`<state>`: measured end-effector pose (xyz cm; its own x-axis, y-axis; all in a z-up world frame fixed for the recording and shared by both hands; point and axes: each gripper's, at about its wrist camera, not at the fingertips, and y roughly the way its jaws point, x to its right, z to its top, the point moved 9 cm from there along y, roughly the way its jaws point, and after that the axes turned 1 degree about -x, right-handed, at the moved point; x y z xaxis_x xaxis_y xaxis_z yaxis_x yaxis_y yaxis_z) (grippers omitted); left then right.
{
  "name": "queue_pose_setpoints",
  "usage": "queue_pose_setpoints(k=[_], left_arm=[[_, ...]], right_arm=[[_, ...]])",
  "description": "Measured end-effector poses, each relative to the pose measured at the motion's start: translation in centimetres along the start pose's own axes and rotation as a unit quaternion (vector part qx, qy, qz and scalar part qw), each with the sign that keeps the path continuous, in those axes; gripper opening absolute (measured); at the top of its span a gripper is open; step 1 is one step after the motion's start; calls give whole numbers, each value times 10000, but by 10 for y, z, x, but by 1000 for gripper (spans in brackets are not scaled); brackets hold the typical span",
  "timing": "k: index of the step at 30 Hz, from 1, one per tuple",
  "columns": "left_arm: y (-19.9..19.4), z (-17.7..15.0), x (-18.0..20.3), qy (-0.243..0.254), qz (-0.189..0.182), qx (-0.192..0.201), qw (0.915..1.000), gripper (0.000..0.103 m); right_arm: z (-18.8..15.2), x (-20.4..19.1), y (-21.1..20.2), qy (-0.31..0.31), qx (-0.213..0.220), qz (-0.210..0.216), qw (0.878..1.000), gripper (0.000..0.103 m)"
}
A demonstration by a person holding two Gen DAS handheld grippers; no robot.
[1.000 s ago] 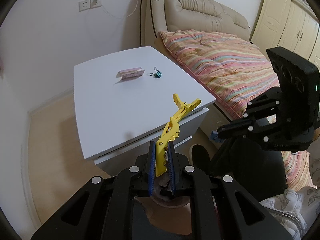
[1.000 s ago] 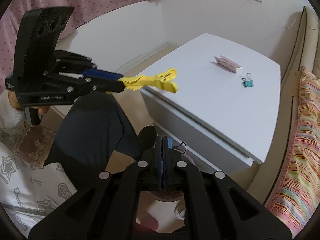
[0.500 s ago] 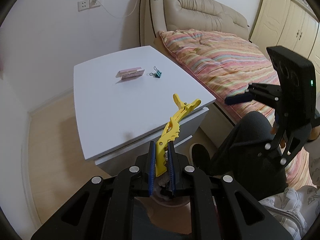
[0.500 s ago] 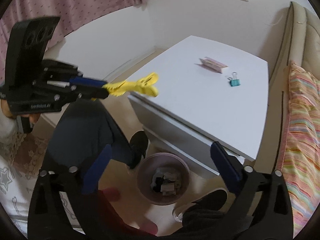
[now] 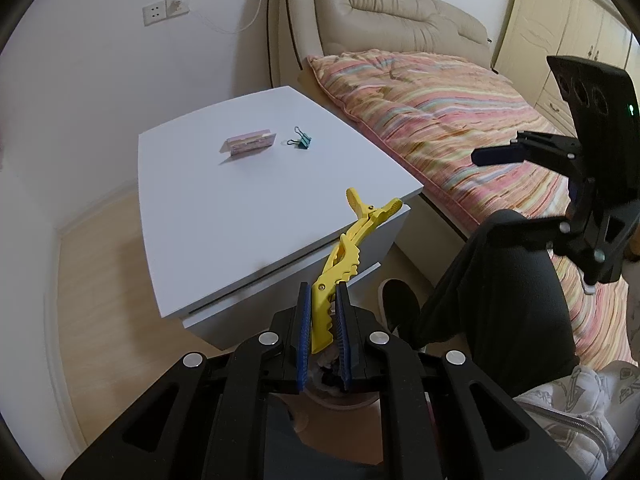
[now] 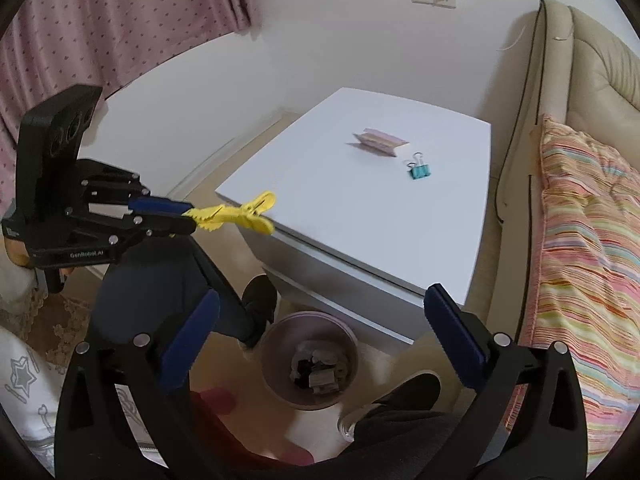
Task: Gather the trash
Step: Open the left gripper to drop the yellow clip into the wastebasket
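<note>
Mostly hidden bin (behind tongs)

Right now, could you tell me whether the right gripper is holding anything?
No, the right gripper stands wide open and empty above the pink trash bin.

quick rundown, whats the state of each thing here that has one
left gripper: shut on the yellow clip
right gripper: open, nothing between its fingers
yellow clip: held in the air, tail end clamped, free end past the table edge
trash bin: on the floor by the table, partly filled
teal binder clip: lying on the table, handles up
pink packet: lying on the table
</note>
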<state>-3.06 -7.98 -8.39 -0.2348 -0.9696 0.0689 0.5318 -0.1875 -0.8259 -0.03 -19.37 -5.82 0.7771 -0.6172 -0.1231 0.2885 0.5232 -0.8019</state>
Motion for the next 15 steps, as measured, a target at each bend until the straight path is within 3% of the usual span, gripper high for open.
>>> queue_pose_setpoints(k=[10,15], left_arm=[[4,0,14,211,-93,-67,9997,12],[6,1,21,288,-204,-99,9993,16]], right_arm=[[5,29,-15,413,280,-323,9982,100],[6,34,-19,505,365,-289,9976,100]])
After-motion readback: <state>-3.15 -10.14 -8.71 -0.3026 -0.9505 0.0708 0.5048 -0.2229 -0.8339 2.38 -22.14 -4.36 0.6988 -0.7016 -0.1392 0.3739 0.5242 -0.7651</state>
